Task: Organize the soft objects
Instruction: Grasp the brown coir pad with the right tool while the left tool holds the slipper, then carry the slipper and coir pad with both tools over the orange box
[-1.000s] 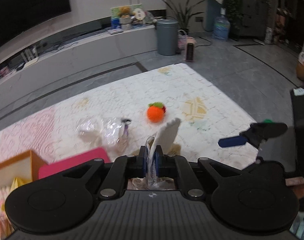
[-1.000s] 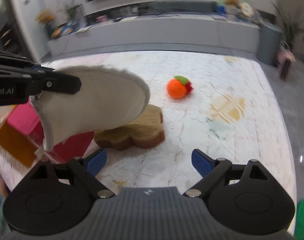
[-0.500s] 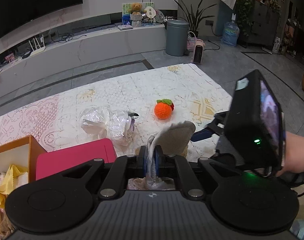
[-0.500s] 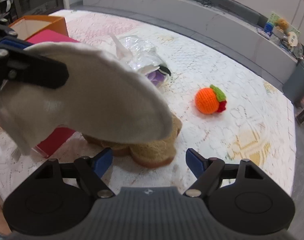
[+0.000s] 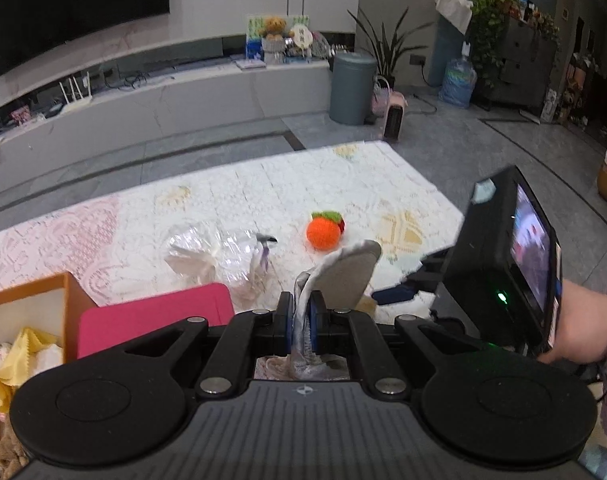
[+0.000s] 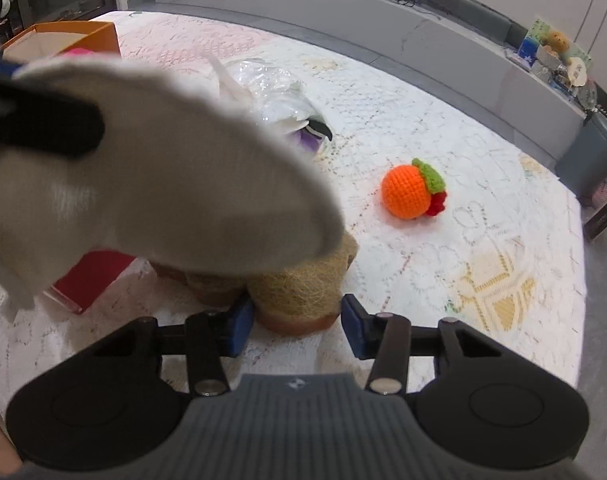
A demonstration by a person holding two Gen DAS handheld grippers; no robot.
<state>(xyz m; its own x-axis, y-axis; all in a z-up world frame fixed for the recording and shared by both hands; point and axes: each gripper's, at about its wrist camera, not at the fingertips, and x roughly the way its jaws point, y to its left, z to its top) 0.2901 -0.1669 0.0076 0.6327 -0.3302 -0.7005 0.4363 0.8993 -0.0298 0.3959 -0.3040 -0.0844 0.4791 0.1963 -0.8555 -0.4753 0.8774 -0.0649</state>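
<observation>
Left gripper [image 5: 301, 316]: jaws closed on the heel end of a grey slipper [image 5: 345, 274]. The slipper is held clear of the mat, sole tilted up, toe toward 1 o'clock in the left wrist view. In the right wrist view the same slipper [image 6: 163, 184] fills the upper left, blurred, with a black finger [image 6: 43, 130] of the left gripper across it at 10 o'clock.

Right gripper [image 6: 295, 322]: jaws apart at moderate width, empty. The blue pads sit either side of the near end of a tan slipper [image 6: 299, 292]; contact cannot be confirmed. The tan slipper lies flat on the mat [image 6: 483, 248], partly hidden under the grey one.

Outward, right wrist view:
- Orange crochet ball [image 6: 407, 192] with green leaf, on the mat at 1 o'clock, well apart from the slippers
- Clear plastic bag [image 6: 271, 92] at 12 o'clock, a purple item just beside it
- Pink lid [image 6: 89, 276] at 9 o'clock, flat on the mat
- Orange box [image 6: 79, 36] at 11 o'clock

Left wrist view: the box [image 5: 31, 304] at 9 o'clock holds a yellow cloth [image 5: 21, 356]; the right gripper's body [image 5: 503, 276] stands at 3 o'clock
</observation>
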